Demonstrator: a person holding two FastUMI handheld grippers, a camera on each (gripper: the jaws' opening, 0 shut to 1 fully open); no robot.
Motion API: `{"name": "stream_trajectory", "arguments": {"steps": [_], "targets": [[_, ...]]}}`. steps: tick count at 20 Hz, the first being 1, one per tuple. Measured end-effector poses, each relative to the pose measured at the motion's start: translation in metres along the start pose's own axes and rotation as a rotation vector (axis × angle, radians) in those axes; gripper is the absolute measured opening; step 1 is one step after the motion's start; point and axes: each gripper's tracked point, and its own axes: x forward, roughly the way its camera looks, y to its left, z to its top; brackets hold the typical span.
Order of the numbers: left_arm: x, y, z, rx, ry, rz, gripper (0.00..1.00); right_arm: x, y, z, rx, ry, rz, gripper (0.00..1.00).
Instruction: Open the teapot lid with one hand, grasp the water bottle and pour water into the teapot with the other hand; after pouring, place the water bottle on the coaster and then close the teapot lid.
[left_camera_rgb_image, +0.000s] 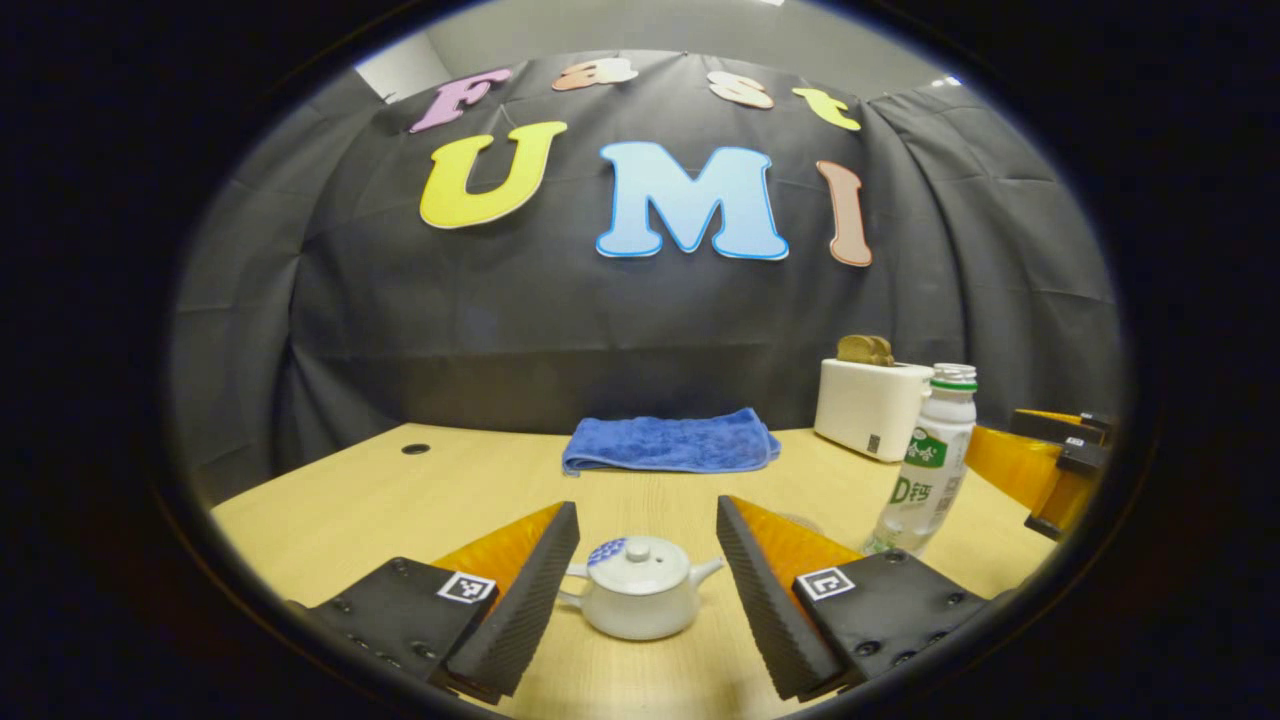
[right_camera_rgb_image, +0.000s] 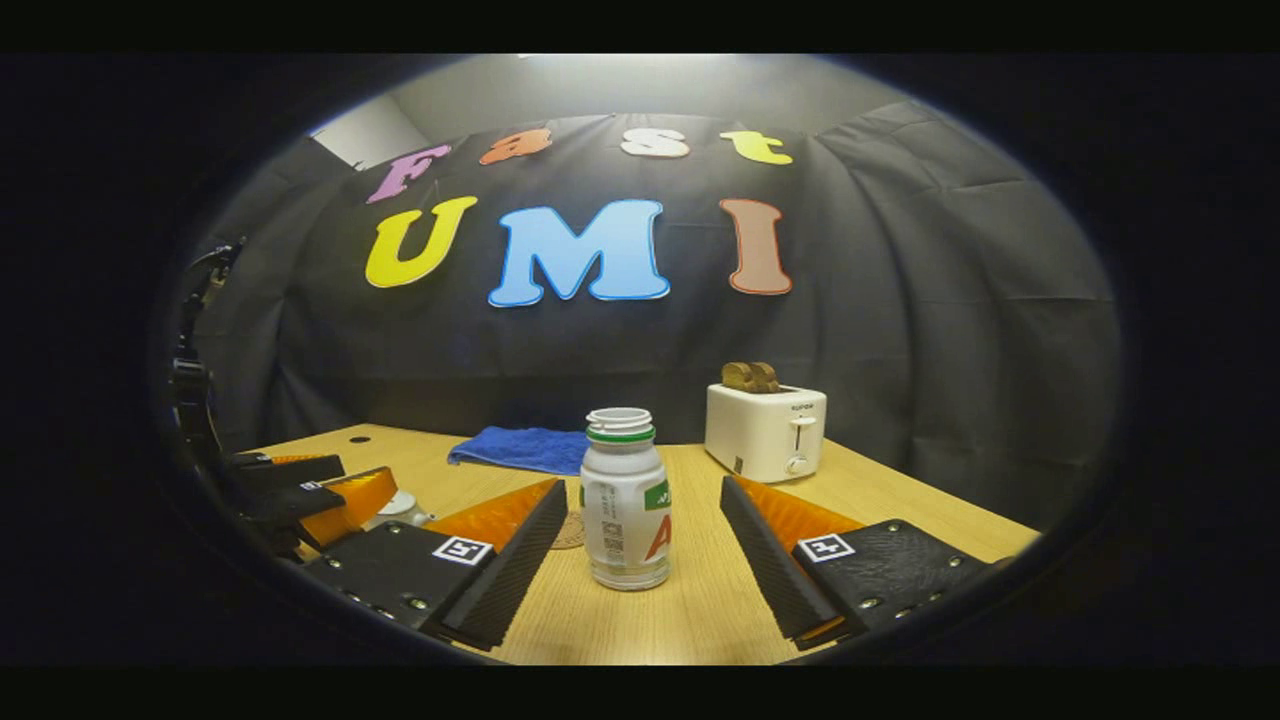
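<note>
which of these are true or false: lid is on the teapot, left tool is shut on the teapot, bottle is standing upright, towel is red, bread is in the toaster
1. The lid is on the teapot: true.
2. The left tool is shut on the teapot: false, its fingers stand open on either side, apart from it.
3. The water bottle stands upright: true, between the open fingers of the right tool.
4. The towel is red: false, it is blue.
5. Bread sits in the toaster: true.

water bottle (right_camera_rgb_image: 625, 500) unflanked, toaster (right_camera_rgb_image: 765, 432) well behind
</note>
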Motion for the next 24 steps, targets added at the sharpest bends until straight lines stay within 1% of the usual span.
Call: {"name": "stream_trajectory", "arguments": {"steps": [3, 4, 5, 6, 9, 11, 12, 15, 18, 19, 20, 22, 24], "targets": [[0.004, -0.003, 0.0, 0.002, -0.002, -0.013, 0.96, 0.0, -0.001, -0.002, 0.0, 0.005, -0.001, 0.95], [0.006, -0.004, -0.001, 0.001, 0.001, -0.014, 0.91, 0.0, -0.001, -0.003, 0.0, 0.007, -0.001, 0.95], [0.008, -0.003, -0.002, 0.001, 0.004, -0.014, 0.89, 0.0, -0.002, -0.004, 0.0, 0.009, -0.002, 0.95], [0.011, -0.004, -0.003, 0.001, 0.007, -0.019, 0.89, 0.0, -0.003, -0.004, 0.001, 0.012, -0.004, 0.95], [0.018, -0.007, -0.008, 0.012, 0.025, -0.024, 0.82, 0.0, -0.006, -0.008, 0.001, 0.017, -0.009, 0.95], [0.021, -0.007, -0.013, 0.013, 0.039, -0.023, 0.75, 0.0, -0.008, -0.009, 0.002, 0.019, -0.012, 0.95], [0.021, -0.006, -0.014, 0.013, 0.042, -0.017, 0.68, 0.0, -0.01, -0.009, 0.003, 0.02, -0.013, 0.95], [0.024, -0.002, -0.02, 0.014, 0.053, 0.005, 0.67, 0.0, -0.011, -0.012, 0.004, 0.025, -0.014, 0.95], [0.03, -0.001, -0.032, 0.007, 0.087, 0.006, 0.59, 0.001, -0.012, -0.014, 0.004, 0.03, -0.015, 0.95], [0.029, 0.0, -0.033, 0.01, 0.087, 0.011, 0.59, 0.0, -0.013, -0.014, 0.005, 0.03, -0.016, 0.95], [0.031, 0.001, -0.032, 0.011, 0.085, 0.014, 0.57, 0.001, -0.013, -0.014, 0.005, 0.031, -0.017, 0.95], [0.03, 0.003, -0.033, 0.019, 0.087, 0.029, 0.58, 0.001, -0.014, -0.015, 0.007, 0.033, -0.018, 0.95], [0.032, 0.006, -0.033, 0.027, 0.085, 0.039, 0.46, 0.001, -0.015, -0.017, 0.008, 0.037, -0.02, 0.95]]}}
